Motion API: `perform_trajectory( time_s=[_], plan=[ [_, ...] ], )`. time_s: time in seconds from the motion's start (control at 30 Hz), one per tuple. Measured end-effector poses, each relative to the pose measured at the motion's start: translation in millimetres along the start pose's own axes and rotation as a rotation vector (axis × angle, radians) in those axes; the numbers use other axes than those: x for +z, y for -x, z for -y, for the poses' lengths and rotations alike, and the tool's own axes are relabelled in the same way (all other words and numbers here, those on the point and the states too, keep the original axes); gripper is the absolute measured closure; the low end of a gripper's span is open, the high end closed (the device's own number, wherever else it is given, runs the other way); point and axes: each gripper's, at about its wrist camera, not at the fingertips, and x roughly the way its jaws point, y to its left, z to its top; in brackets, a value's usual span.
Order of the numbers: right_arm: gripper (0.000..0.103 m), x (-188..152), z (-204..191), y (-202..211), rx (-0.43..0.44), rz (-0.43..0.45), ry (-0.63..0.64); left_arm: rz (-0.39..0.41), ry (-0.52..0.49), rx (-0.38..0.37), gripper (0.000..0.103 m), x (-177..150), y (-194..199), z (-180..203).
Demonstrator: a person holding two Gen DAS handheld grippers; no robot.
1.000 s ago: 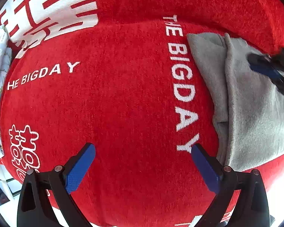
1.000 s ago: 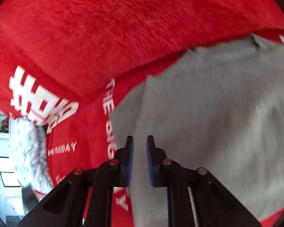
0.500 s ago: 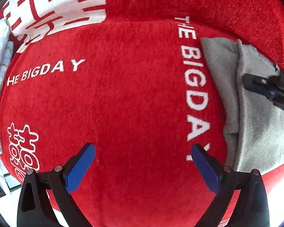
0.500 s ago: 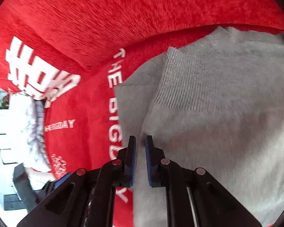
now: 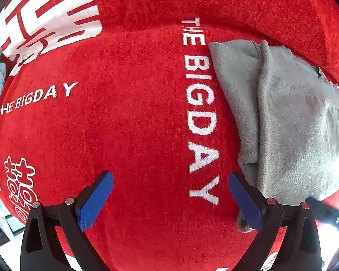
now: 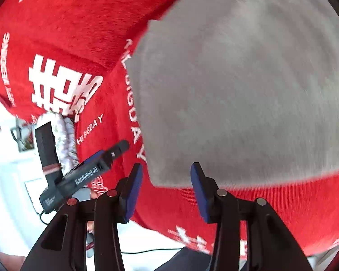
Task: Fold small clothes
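Cloth fills most of what I see: a folded grey fleece garment (image 5: 291,122) lies flat on a red plush sofa cover (image 5: 128,117) printed with white letters reading THE BIGDAY and white double-happiness characters. In my left wrist view the garment sits at the right side of the seat, just beside the vertical line of lettering, one folded layer lying over another with the lower layer showing along its left edge. Its near corner lies just behind my right-hand blue pad.

My left gripper (image 5: 170,199) points straight down over bare red fabric, its blue-padded jaws spread wide with nothing between them.

My right gripper (image 6: 166,190) tilts down toward the near edge of the garment (image 6: 237,94), which looks blurred in that view. Its jaws have just been opening and now stand apart; the pads are off the cloth, and through the gap I see the garment's near left corner and red cover beyond them.

In the right wrist view my left gripper (image 6: 88,171) shows at the lower left, black with white lettering on its side. A white floral-print fabric (image 6: 64,135) lies bunched at the far left end of the sofa
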Motion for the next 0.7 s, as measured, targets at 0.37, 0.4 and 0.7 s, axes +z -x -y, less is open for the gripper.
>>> perform_trajectory(
  time_s=[0.37,0.4,0.7],
  plan=[
    [0.051,-31.3,48.4,12.0,0.031,0.039,-0.15,-0.009,-0.029,-0.003,0.001,-6.5,6.0,18.8],
    [0.051,-32.2,53.2,13.1,0.04,0.045,-0.163,-0.009,-0.033,-0.003,0.001,-7.0,7.1,20.3],
    [0.05,-33.2,87.5,28.4,0.079,0.152,-0.264,0.001,-0.032,-0.115,0.001,-3.6,13.6,24.7]
  ],
)
